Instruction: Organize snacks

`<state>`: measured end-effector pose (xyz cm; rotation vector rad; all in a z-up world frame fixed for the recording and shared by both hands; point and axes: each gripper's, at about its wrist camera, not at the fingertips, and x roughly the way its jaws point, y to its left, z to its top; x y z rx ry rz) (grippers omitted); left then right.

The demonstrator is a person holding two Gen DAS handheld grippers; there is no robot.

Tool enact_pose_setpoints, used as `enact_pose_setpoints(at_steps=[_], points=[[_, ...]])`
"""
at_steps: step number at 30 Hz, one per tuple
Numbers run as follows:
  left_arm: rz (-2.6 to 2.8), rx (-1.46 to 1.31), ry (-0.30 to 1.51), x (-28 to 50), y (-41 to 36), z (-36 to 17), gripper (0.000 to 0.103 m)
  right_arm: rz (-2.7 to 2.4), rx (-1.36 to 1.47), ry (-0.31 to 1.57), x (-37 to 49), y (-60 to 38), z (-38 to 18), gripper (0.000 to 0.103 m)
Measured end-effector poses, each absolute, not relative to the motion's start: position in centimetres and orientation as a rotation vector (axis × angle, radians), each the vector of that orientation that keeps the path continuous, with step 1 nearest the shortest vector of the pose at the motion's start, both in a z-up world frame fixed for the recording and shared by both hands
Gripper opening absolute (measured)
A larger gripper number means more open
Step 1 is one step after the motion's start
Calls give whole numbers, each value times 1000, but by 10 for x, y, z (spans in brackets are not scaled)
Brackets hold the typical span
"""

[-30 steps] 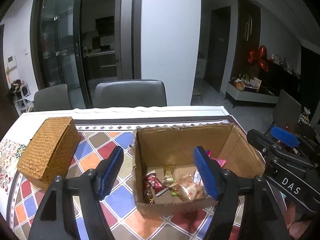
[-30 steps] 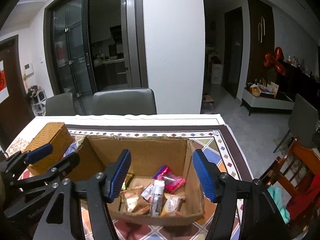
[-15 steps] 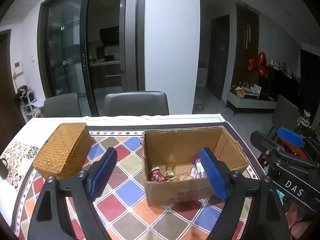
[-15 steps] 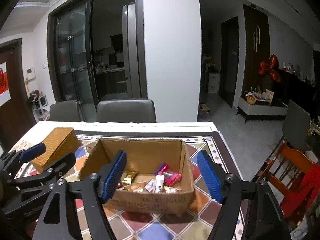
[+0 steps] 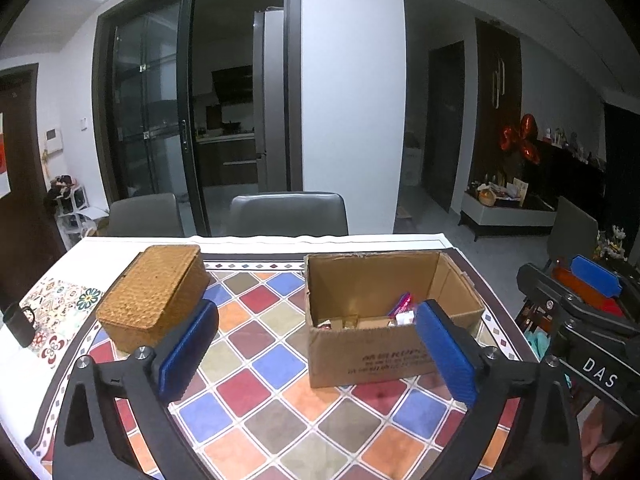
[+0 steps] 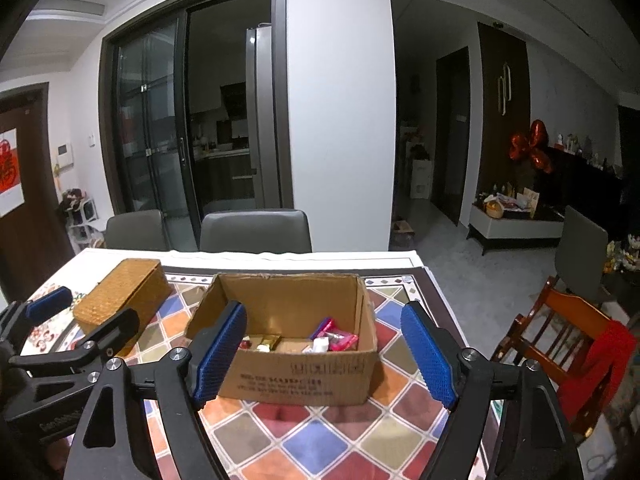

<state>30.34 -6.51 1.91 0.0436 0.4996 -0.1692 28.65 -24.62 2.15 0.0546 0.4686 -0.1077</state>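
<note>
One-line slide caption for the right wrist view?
Right gripper, jaws opening and empty, faces the open cardboard box of snacks.

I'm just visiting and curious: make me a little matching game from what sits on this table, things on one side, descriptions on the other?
Things:
1. cardboard box
2. wicker box
3. mug
4. snacks

Descriptions:
a. woven, lid closed
b. dark, at the table's left edge
c. open on top, printed front
d. lying inside the carton

Pairs: 1-c, 2-a, 3-b, 4-d
</note>
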Motion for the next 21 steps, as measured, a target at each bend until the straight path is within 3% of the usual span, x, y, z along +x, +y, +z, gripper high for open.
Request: enact_pose_setpoints(at_steps=[21], points=[[-153, 35, 505, 231, -48, 0, 103, -143, 42, 455, 212, -239, 6, 84]])
